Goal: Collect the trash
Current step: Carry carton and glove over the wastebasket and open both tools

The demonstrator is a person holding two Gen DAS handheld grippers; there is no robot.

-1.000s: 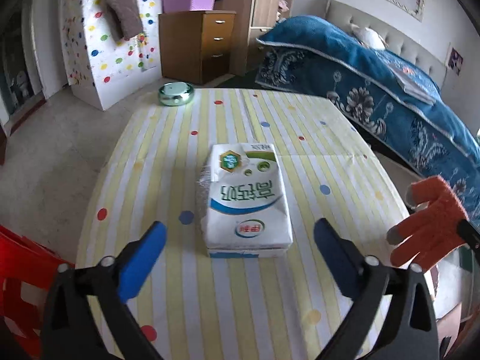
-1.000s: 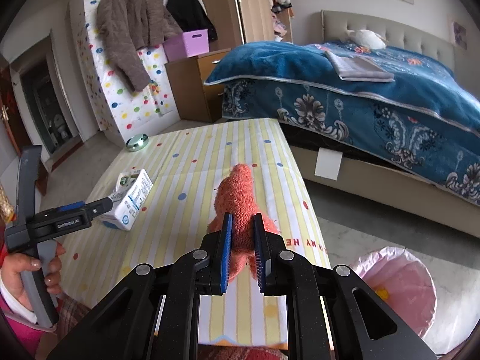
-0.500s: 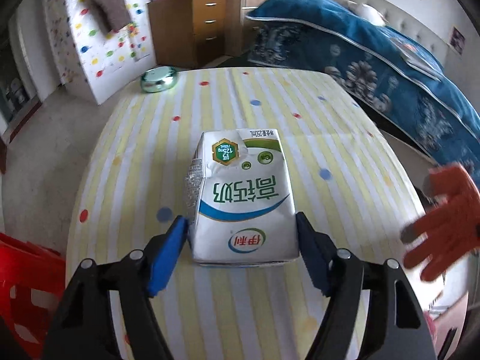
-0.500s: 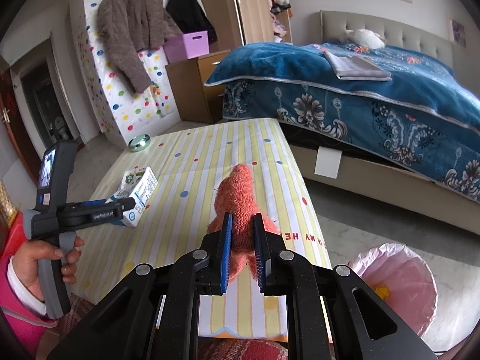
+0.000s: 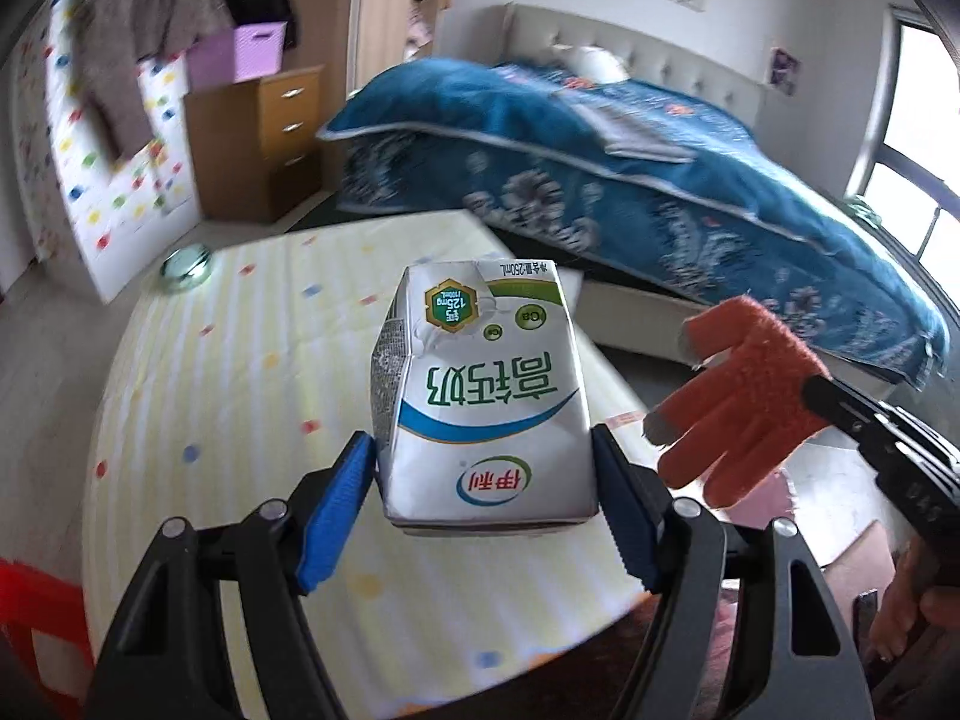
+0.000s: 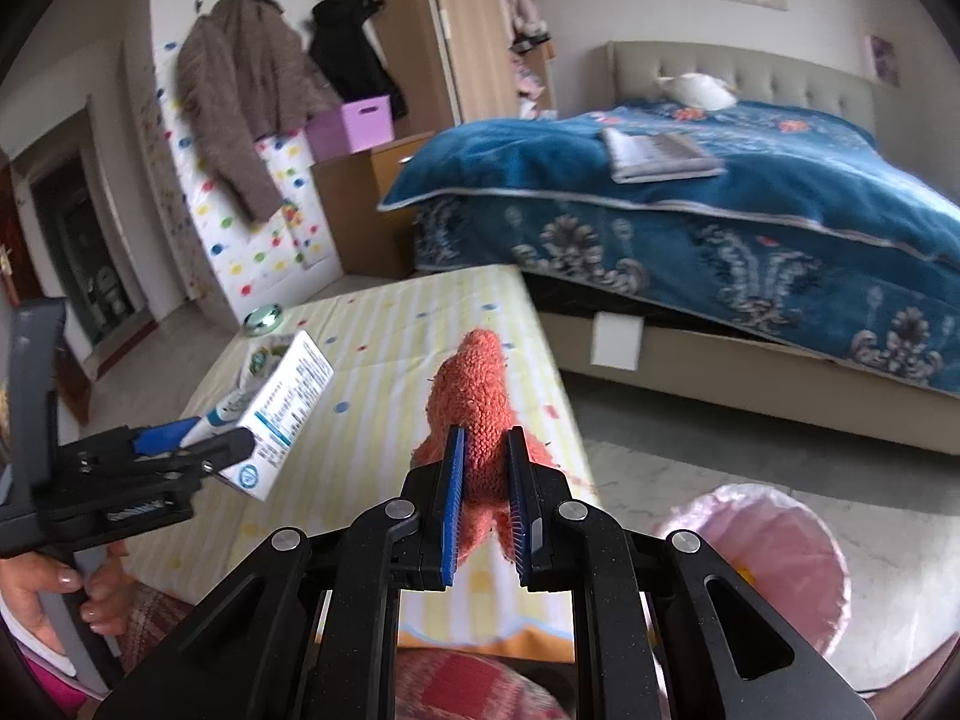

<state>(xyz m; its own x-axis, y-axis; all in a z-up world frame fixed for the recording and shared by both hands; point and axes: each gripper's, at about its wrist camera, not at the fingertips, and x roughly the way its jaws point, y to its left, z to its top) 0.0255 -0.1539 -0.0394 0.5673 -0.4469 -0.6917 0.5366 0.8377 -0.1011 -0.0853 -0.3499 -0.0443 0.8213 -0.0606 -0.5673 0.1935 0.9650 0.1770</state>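
Two grippers each hold a piece of trash above the striped, dotted tabletop (image 5: 228, 396). The left gripper (image 5: 483, 480) clamps its blue pads on the sides of a white milk carton (image 5: 486, 396), which is lifted off the cloth with its printed face up. The right gripper (image 6: 485, 480) pinches an orange knitted glove (image 6: 477, 396) between narrow jaws, the glove's fingers sticking out forward over the tabletop's right part. In the left wrist view the glove (image 5: 738, 402) hangs just right of the carton, close but apart from it. A pink-lined trash bin (image 6: 774, 546) stands on the floor beside the tabletop's right edge, below and to the right of the glove. A small shiny green dish (image 5: 187, 264) sits at the tabletop's far left corner. Beyond lies a bed with a blue blanket (image 6: 750, 198), and a wooden drawer chest (image 5: 264, 138) stands against the wall.
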